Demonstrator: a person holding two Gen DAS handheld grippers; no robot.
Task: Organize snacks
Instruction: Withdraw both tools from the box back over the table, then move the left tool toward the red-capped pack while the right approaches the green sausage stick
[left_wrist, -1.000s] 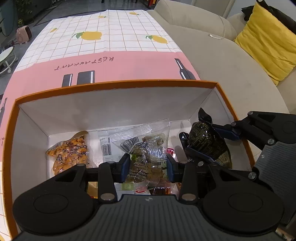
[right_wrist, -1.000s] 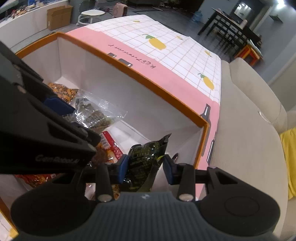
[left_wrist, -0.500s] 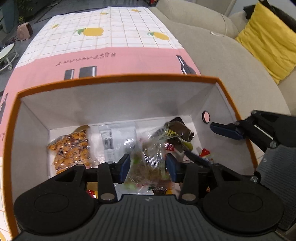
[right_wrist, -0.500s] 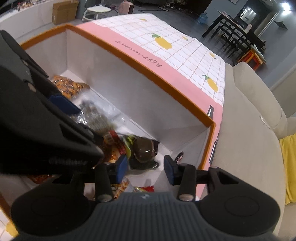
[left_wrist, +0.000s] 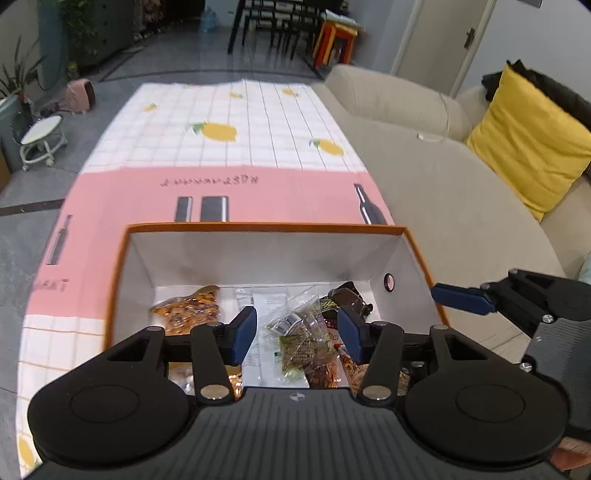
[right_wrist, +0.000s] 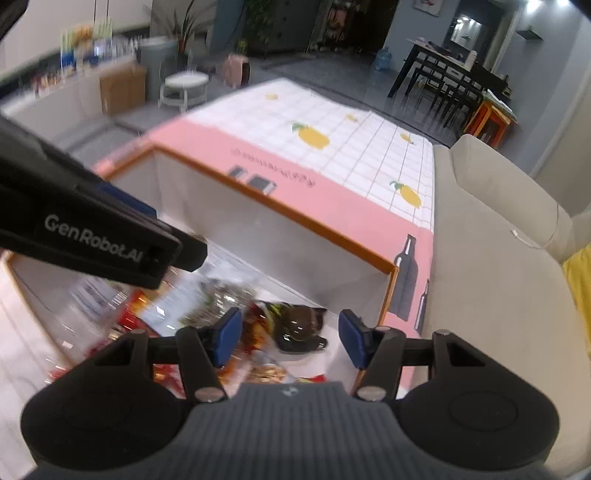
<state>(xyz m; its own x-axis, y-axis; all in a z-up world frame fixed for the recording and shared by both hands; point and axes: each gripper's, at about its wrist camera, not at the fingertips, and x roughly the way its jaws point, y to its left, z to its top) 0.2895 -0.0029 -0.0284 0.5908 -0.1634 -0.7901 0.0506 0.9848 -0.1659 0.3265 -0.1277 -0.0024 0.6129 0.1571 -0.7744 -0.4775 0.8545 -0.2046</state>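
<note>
Right wrist view only: "GenRobot.AI" lettering on left gripper (right_wrist: 122, 240); right gripper (right_wrist: 290, 339) jaws spread, empty, above dark packet (right_wrist: 299, 326) in box (right_wrist: 314, 225).

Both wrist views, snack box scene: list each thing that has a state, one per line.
Left gripper: open, holding nothing, above the box; jaws have just been opening.
Right gripper: open, holding nothing; jaws have just been opening.
Orange-rimmed box: lidless, holding snacks.
Clear packet: lying loose in the box.
Dark wrapped snack: lying on the box floor by the right wall.
Orange snack bag: flat at the left.
</note>
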